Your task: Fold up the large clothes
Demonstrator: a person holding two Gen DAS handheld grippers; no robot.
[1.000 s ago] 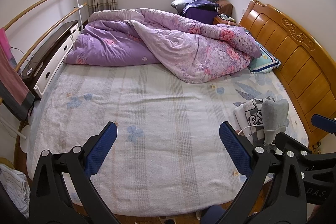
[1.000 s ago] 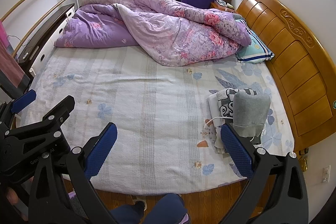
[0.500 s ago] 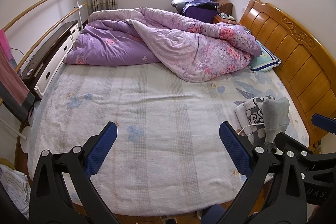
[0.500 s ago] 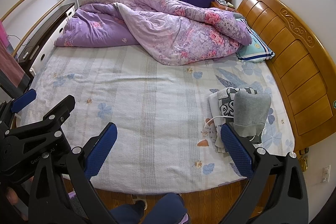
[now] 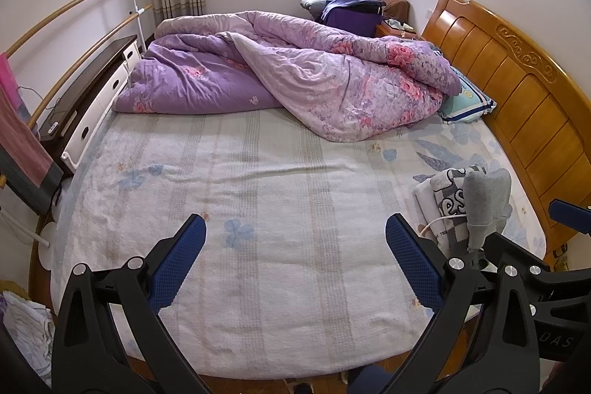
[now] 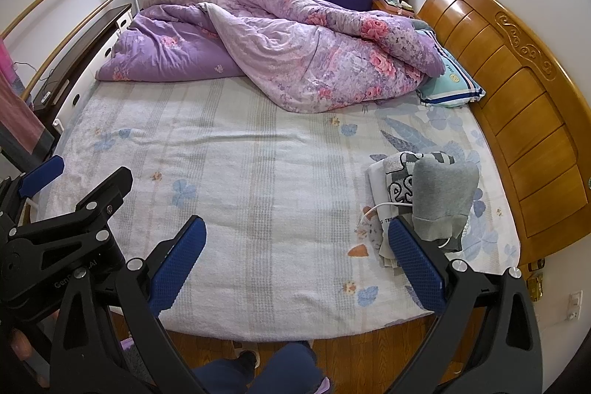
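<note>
Your left gripper [image 5: 295, 257] and right gripper [image 6: 295, 257] both hung over bed [image 6: 258, 172], fingers spread wide, empty. Clothes [image 6: 424, 194] lay to right, near headboard [image 6: 517, 106], beside right finger [image 6: 417, 268]. Your right gripper was nearer. Long axis of pile ran away from you.

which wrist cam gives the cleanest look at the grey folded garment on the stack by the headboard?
Right wrist: the grey folded garment shows nearly whole, lying on the folded stack. In the left wrist view it sits at the frame edge, distorted and partly cut off by gripper parts.
</note>
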